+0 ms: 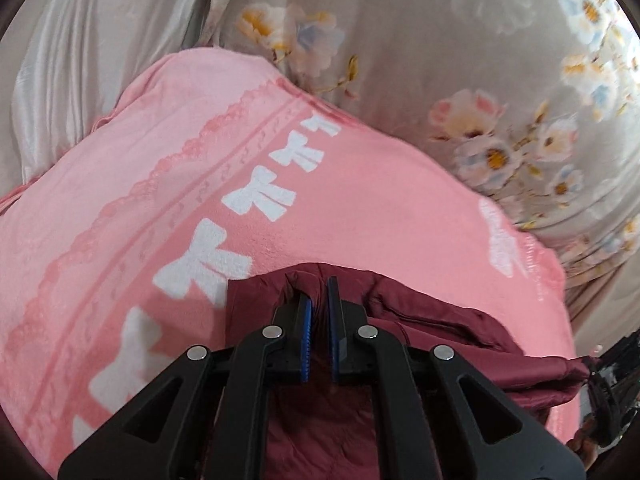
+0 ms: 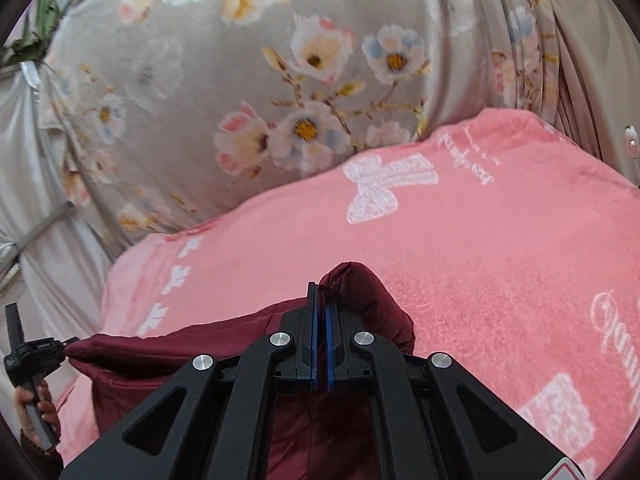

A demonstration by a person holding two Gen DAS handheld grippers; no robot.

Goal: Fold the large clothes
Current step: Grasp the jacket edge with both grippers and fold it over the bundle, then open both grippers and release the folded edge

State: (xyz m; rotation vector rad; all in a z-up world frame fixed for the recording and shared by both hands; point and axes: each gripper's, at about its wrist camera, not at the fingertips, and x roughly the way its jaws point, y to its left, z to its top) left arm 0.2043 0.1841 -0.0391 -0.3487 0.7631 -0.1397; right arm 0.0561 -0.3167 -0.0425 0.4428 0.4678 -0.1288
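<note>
Each wrist camera sat just behind its own fingers, looking forward and down along them, close over the pink blanket (image 1: 360, 200). Both views shared that blanket, the maroon garment (image 2: 360, 292) at bottom centre, and the floral cloth (image 2: 240, 80) above (heavily curved by fisheye).

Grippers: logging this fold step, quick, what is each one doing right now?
Left gripper: shut on the maroon garment, above the pink blanket.
Right gripper: shut on the maroon garment, pinching a bunched edge.
</note>
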